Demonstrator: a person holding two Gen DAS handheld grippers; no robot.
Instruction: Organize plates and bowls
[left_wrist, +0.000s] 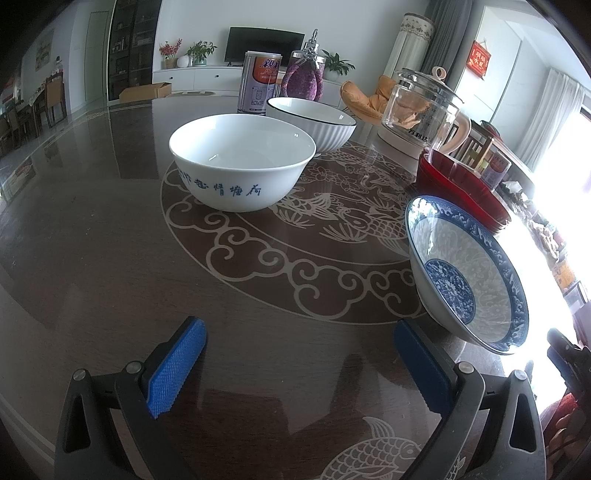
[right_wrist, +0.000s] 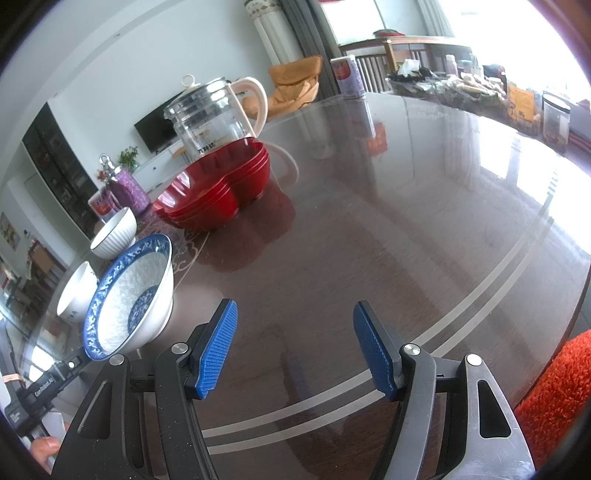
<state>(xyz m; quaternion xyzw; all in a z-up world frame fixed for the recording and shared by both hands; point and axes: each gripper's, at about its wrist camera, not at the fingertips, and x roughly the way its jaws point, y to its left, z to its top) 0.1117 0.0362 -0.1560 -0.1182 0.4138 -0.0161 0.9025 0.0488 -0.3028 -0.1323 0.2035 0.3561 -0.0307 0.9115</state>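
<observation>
Left wrist view: the left gripper (left_wrist: 299, 365) hovers wide open and empty over the glass-topped table (left_wrist: 92, 258), a white inscribed bowl (left_wrist: 242, 160) ahead of its jaws, a ribbed white bowl (left_wrist: 314, 123) beyond that, and a blue-and-white porcelain bowl (left_wrist: 467, 271) just off its right finger. The right gripper (right_wrist: 295, 347), likewise open and empty, has that blue-rimmed bowl just to its left and stacked red dishes (right_wrist: 218, 192) farther ahead. A glancing pinch on glazed rims could likely let a bowl slip onto the glass.

bright window glare washes the right edge; fisheye-bent, dark corners.
</observation>
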